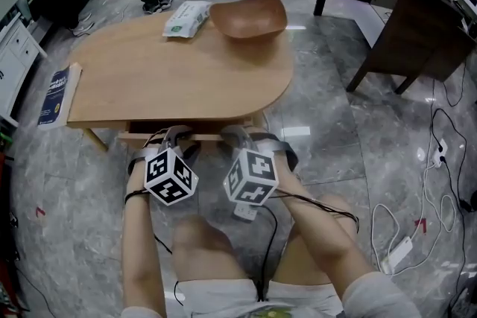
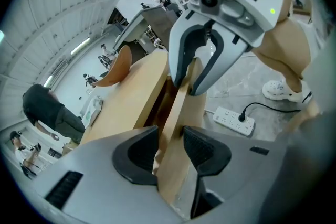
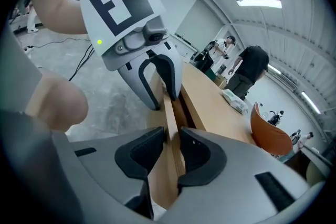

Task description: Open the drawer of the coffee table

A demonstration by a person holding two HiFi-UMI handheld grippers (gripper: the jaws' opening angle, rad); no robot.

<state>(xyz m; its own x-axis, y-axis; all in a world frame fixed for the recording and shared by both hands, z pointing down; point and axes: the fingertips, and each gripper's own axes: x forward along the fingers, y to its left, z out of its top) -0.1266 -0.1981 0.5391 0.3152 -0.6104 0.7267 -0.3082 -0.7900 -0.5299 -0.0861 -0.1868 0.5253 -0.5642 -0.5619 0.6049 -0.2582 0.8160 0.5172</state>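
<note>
Left tongs and right tongs are both clamped on the drawer front, side by side under the tabletop's near edge. Best bet: pull straight back, evenly, so it doesn't jam.

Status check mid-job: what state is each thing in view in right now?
Drawer: open a crack.
Left gripper: shut on drawer.
Right gripper: shut on drawer.
Bowl: upright, empty.
Packet: lying flat on table.
Booklet: closed, flat at table's left edge.
</note>
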